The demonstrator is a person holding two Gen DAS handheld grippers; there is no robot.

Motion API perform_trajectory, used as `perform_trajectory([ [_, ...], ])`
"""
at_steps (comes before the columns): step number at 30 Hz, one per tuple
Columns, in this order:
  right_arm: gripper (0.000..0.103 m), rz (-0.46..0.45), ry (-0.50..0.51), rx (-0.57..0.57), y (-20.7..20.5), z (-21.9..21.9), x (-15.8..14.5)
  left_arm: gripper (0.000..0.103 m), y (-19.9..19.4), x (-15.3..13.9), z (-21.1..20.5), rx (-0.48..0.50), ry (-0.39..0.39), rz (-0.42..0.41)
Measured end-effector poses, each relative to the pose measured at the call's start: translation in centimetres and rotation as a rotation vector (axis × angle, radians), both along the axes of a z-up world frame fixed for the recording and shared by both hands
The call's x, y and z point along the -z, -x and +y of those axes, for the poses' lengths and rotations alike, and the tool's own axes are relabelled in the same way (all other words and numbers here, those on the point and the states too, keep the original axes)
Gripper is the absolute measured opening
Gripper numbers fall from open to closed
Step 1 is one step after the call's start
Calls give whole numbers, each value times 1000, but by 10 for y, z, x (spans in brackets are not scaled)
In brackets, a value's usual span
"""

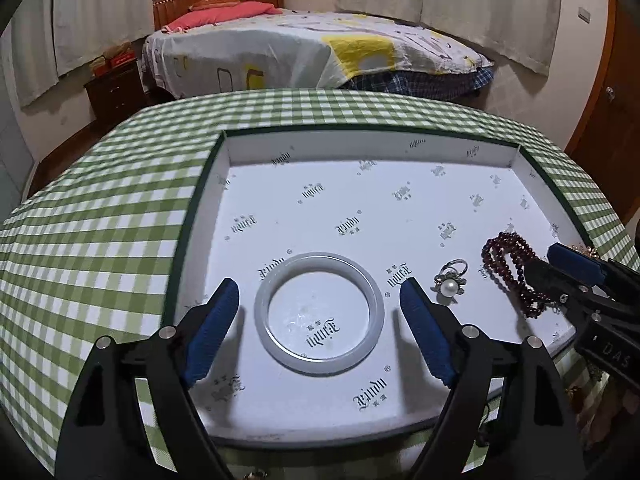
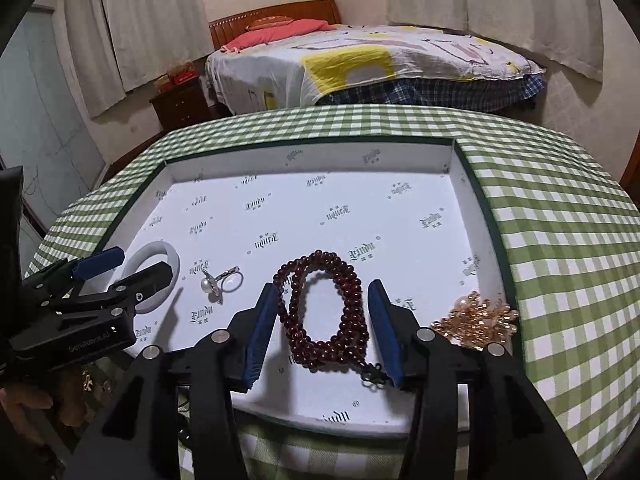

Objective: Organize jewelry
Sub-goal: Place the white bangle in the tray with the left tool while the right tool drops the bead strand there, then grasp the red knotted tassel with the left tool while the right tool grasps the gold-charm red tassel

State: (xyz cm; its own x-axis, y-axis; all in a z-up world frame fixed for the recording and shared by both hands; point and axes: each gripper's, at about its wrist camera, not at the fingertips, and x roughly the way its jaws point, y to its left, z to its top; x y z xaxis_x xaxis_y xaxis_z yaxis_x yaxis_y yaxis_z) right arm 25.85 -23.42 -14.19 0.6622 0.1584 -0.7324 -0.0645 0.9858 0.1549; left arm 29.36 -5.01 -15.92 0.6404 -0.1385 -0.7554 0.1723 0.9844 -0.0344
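Coiled dark-red bead bracelet [image 2: 324, 312], glossy

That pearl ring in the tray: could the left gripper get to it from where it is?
Probably yes. The pearl ring lies free on the tray floor, just right of the left gripper, whose open jaws straddle the white bangle. Nothing lies between; the bead bracelet and right gripper sit further right.
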Motion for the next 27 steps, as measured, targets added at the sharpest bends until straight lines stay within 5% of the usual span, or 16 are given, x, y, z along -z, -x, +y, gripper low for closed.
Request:
perform_trajectory([
  [14,47,-30,-8,27,61,-12,-23,85,71,-39,4,-16,-18,-127],
  [27,37,42,27,-15,120,-2,8,85,152,-24,19,-74,-2,-103],
])
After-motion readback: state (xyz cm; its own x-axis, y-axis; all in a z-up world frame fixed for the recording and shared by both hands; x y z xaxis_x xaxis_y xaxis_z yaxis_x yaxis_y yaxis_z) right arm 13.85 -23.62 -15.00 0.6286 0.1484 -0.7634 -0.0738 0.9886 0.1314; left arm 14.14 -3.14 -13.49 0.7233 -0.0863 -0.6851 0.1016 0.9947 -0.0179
